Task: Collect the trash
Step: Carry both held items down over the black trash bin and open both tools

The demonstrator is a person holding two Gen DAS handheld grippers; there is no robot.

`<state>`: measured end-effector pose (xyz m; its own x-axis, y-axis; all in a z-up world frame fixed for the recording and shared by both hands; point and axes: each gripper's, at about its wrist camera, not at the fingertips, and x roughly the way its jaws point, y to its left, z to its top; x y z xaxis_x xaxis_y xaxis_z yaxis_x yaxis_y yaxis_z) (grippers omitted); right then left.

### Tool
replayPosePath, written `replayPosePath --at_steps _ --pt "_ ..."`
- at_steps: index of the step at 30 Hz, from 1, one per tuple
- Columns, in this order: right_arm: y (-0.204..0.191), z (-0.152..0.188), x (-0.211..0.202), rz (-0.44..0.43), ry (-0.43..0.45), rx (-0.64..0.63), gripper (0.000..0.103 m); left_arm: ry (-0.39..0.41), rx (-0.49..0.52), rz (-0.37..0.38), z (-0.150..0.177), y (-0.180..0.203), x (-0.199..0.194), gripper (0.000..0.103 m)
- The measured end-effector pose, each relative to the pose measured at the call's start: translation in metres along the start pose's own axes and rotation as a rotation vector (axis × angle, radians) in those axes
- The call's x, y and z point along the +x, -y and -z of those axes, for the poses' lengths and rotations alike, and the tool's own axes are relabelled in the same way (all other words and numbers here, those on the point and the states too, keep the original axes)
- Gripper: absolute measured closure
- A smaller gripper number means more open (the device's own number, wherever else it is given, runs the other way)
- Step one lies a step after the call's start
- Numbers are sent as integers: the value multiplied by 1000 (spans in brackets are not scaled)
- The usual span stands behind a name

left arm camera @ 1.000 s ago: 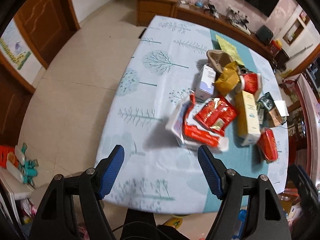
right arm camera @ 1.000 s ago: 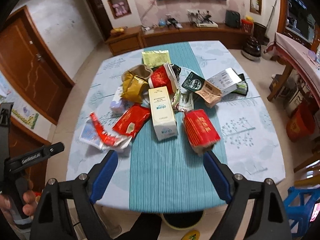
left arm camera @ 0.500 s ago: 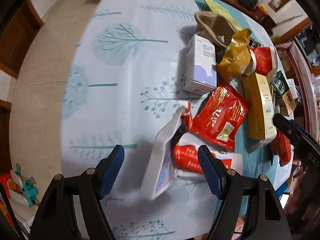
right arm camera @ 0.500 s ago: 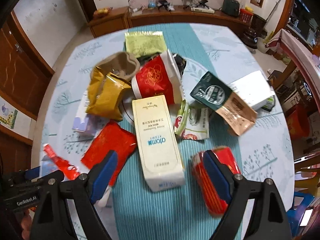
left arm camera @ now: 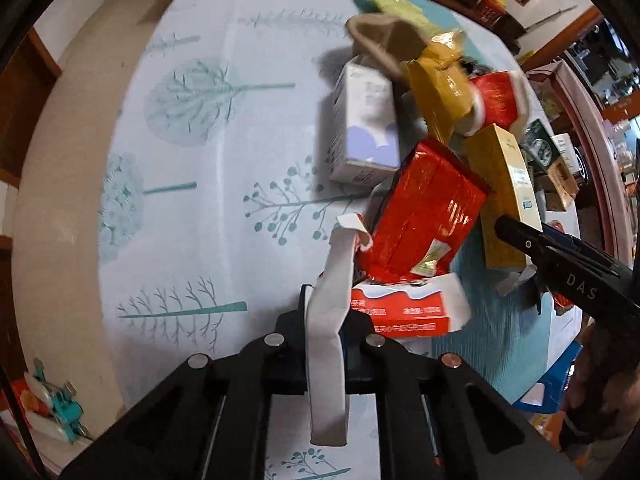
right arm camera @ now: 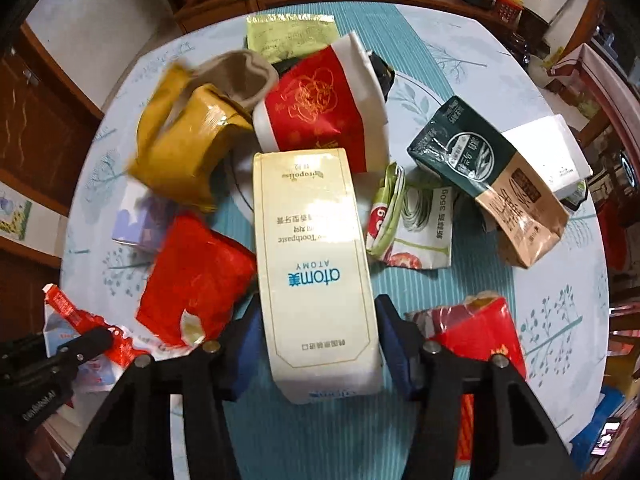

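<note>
Having just closed, the left claw [left arm camera: 325, 334] pinches the white wrapper [left arm camera: 328, 360], the right claw [right arm camera: 318, 346] the toothpaste box [right arm camera: 316, 264].

We are looking at a table [right arm camera: 560, 320] wearing a pale cloth printed with teal trees, a striped teal runner [right arm camera: 320, 432] lying down its middle. Behind it, a low wooden cabinet [right arm camera: 224, 0] is standing against the wall, carrying cables and small gadgets. A brown door [right arm camera: 36, 128] is showing at the left. A blue stool [right arm camera: 604, 420] is sitting beside the table.
</note>
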<state>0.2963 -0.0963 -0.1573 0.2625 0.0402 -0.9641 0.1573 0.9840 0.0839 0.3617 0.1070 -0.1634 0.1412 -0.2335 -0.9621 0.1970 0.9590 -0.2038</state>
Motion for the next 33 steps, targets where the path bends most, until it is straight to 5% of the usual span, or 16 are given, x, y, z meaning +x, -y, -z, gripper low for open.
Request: replayPosePath --at_steps 11,19,28,33 --pt "1 39 -71 -110 106 -10 49 151 -8 -45 37 35 -66 96" --pt "30 127 -128 -230 126 -130 49 282 -87 -98 138 75 -139 96" --pt "85 242 -156 -261 76 -216 49 250 -102 -144 253 126 -146 96" --pt "110 288 -141 -279 -4 -159 49 182 -68 -180 288 141 -128 96"
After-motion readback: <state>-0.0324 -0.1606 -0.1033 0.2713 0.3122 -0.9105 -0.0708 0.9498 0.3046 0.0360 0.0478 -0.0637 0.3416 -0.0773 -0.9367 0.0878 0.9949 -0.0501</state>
